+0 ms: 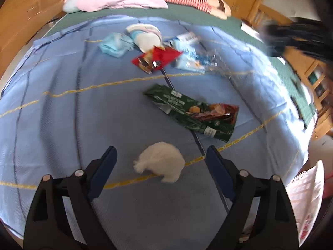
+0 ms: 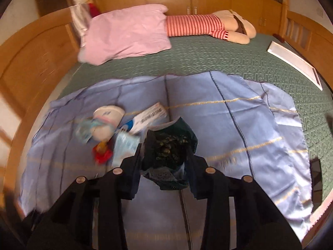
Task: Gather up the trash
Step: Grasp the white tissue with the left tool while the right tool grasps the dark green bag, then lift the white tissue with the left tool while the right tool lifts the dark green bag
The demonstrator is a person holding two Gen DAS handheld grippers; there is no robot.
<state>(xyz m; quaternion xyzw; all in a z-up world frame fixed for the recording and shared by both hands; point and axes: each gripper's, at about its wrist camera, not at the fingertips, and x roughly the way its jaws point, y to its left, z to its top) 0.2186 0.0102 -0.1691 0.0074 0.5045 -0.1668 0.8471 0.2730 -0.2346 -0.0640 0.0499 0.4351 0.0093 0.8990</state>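
With left tool (image 1: 161, 162) wide open around the white tissue wad (image 1: 160, 164) on the blue sheet (image 1: 62, 125), and right tool (image 2: 164, 152) clamped on a dark green wrapper (image 2: 168, 145), better to lower straight, close gently, lift without dragging the sheet.

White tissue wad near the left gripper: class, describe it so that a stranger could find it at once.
Start at the blue sheet spread over the green bed. The tissue wad lies on a yellow stripe, just ahead of the open left gripper, nearer than the green wrapper. It alone is plain white, crumpled and unprinted.
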